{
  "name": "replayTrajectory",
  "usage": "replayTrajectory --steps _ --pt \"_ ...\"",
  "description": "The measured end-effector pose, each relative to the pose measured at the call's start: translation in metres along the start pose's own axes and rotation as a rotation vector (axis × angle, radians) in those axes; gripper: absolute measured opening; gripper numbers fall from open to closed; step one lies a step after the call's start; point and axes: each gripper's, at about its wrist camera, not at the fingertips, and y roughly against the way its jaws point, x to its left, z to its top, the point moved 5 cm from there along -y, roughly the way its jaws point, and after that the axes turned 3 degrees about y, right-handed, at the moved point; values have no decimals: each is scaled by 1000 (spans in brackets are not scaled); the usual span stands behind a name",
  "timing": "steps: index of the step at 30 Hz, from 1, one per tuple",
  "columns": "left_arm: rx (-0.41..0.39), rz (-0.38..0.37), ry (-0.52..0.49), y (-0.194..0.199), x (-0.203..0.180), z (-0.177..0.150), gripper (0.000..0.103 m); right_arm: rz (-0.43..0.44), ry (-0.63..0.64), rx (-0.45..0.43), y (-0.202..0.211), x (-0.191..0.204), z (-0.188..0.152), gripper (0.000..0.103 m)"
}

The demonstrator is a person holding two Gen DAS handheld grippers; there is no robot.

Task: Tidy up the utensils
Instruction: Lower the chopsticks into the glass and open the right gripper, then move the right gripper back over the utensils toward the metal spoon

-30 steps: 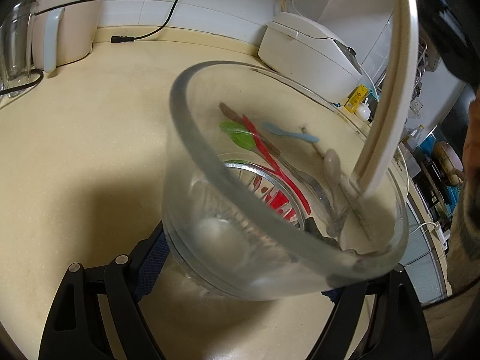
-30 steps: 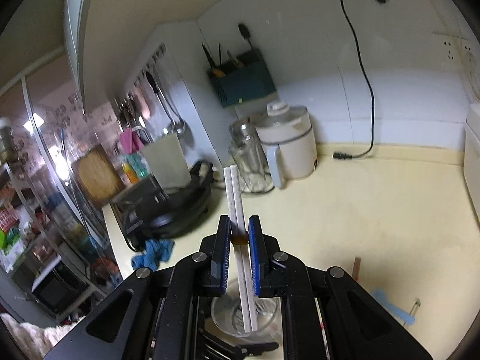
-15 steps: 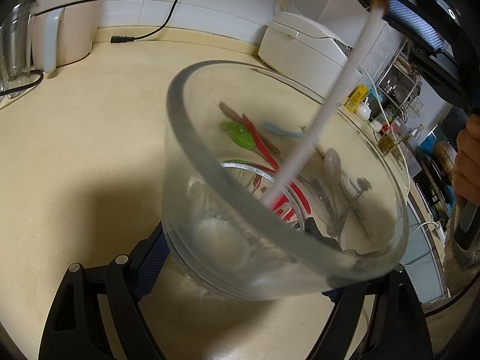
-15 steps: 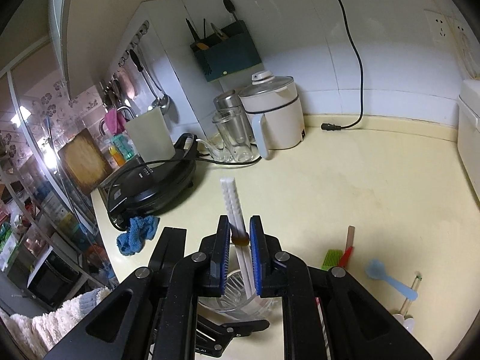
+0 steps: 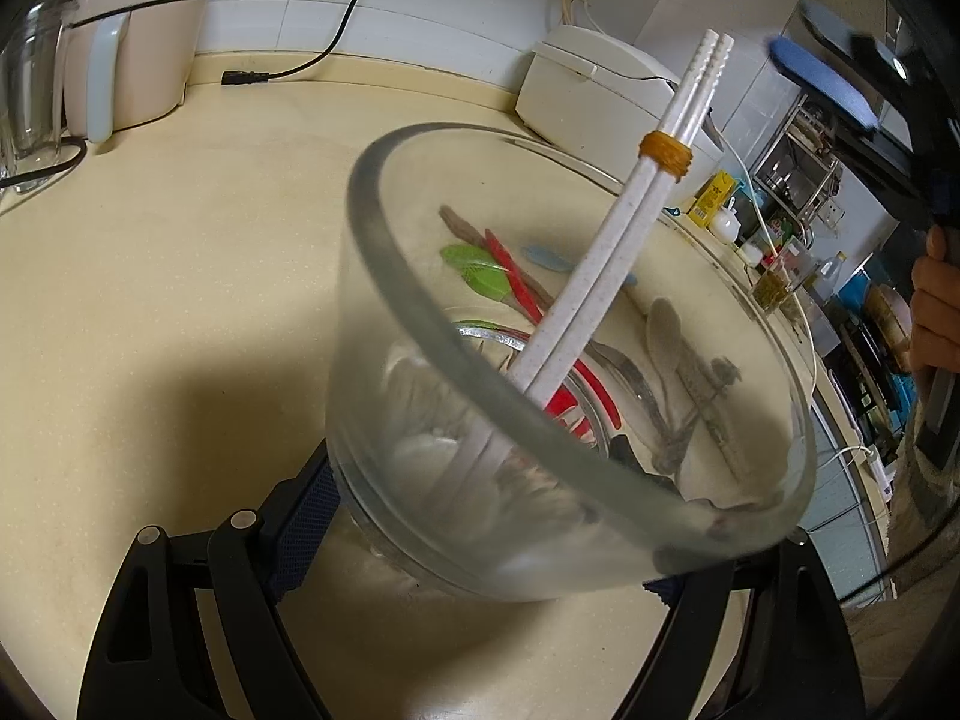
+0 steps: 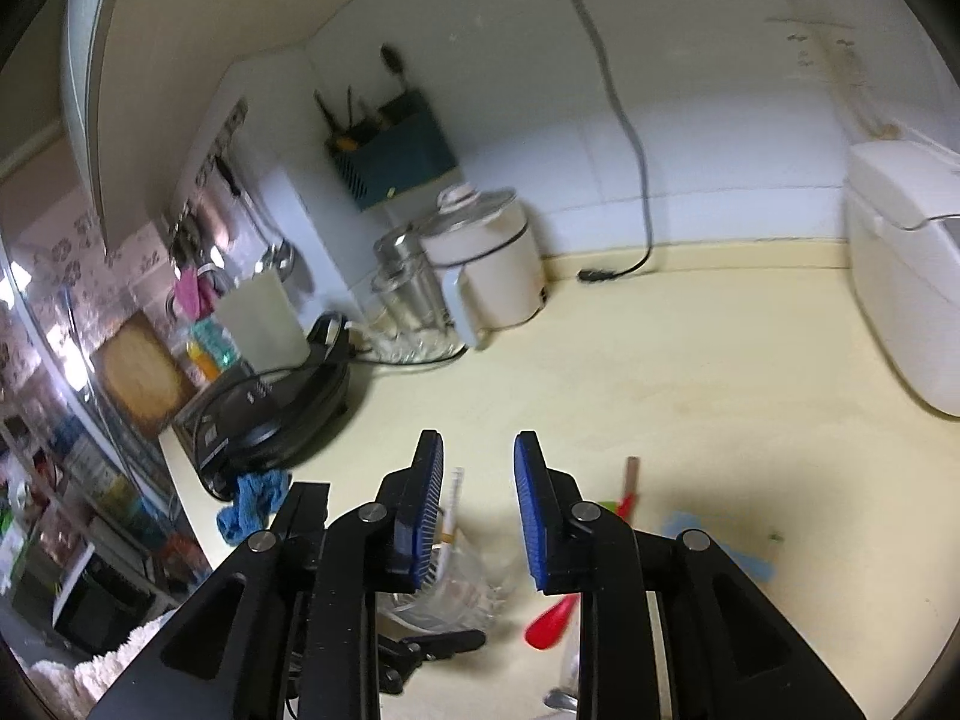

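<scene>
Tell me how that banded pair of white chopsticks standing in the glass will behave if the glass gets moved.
The chopsticks look stiff and light, bound by a band, so they would likely shift as one piece. They lean on the rim of the glass, mostly sticking out above it, so a tilt would probably slide or tip them.

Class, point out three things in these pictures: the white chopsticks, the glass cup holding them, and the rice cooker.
white chopsticks [image 5: 606, 294], left wrist view, mid-shaft below the band.
glass cup [image 5: 384, 276], left wrist view, near rim.
rice cooker [image 6: 900, 276], right wrist view, front of body.
</scene>
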Motion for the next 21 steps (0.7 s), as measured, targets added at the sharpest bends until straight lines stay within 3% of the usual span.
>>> replayTrajectory --steps 4,12,18,21 --pt "1 5 -4 0 1 0 87 -87 -24 -19 30 -31 -8 25" --pt "1 4 -4 0 0 -1 87 -361 -149 51 79 -124 -57 25" --pt "4 17 -13 -1 -2 -2 87 -449 -169 125 91 -152 -89 24" --pt "5 21 -16 -1 -4 -2 87 -445 -202 164 92 -160 -107 24"
